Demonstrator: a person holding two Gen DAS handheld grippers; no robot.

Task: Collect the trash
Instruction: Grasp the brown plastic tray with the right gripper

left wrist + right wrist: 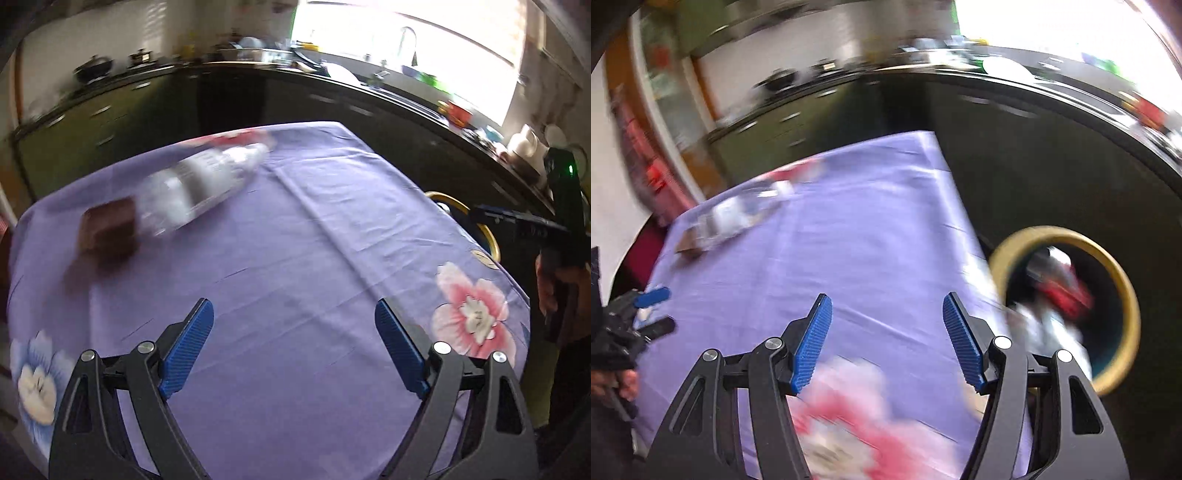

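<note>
Kitchen cabinets (92,122) in dark green run behind the bench (314,258), under a bright window (406,48), with a black worktop (369,88) crowded with blurred dishes. Over the bench lies a purple cloth (295,229) printed with large flowers.

Taking the plastic bottle (203,184) as the landmark: it lies on its side on the cloth, clear with a grey-and-white label, its cap end pointing toward the cabinets. Just beside its base, and perhaps touching it, sits a small brown box (109,230); motion blur makes the contact hard to judge. Both are toward the far left part of the bench, well apart from either pair of tongs.

Well to the right of the bottle, off the bench edge and lower down, stands a round bin with a yellow rim (1123,280). Inside it are a red item (1067,291) and some white wrapping (1045,325), too smeared to name.

Left tongs (294,325) hover over the near part of the cloth, spread wide and gripping nothing. Right tongs (887,321) are likewise released, blue pads apart with nothing between them, held over the near right corner of the bench with the bin just beyond them.
</note>
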